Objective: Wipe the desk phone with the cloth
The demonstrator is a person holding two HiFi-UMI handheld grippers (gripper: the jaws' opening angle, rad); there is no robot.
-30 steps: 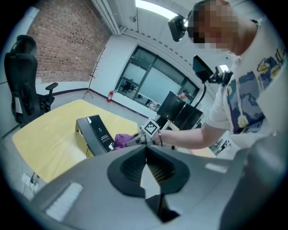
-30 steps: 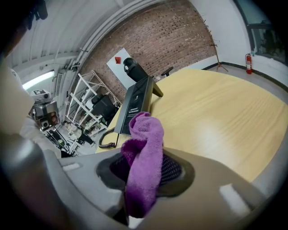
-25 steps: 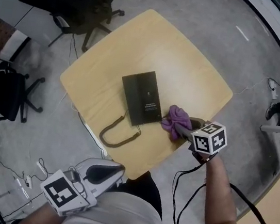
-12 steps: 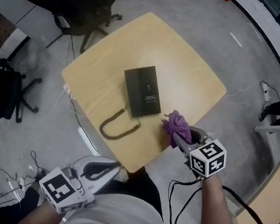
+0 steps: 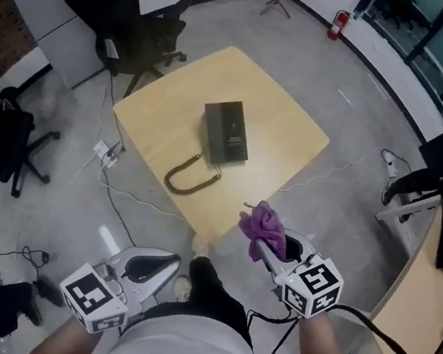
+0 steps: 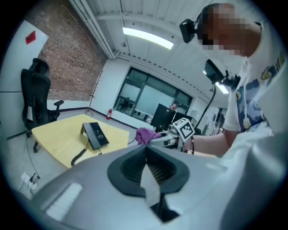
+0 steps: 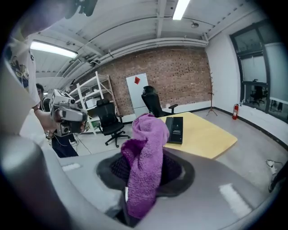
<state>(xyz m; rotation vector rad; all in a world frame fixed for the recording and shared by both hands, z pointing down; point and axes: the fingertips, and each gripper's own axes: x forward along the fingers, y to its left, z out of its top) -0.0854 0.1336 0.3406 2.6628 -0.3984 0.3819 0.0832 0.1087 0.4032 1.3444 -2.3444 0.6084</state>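
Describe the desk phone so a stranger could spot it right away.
Find the pale yellow square table on the grey floor. The flat black rectangular desk phone lies near its centre, the only thing on it, trailing a dark coiled cord.

The left gripper (image 5: 165,265) and right gripper (image 5: 269,257) are pale grey shells with black pads, each bearing a black-and-white marker cube (image 5: 312,286). A black cable (image 5: 366,315) runs from behind the right cube. The T-shirt (image 5: 179,347) is white with print.
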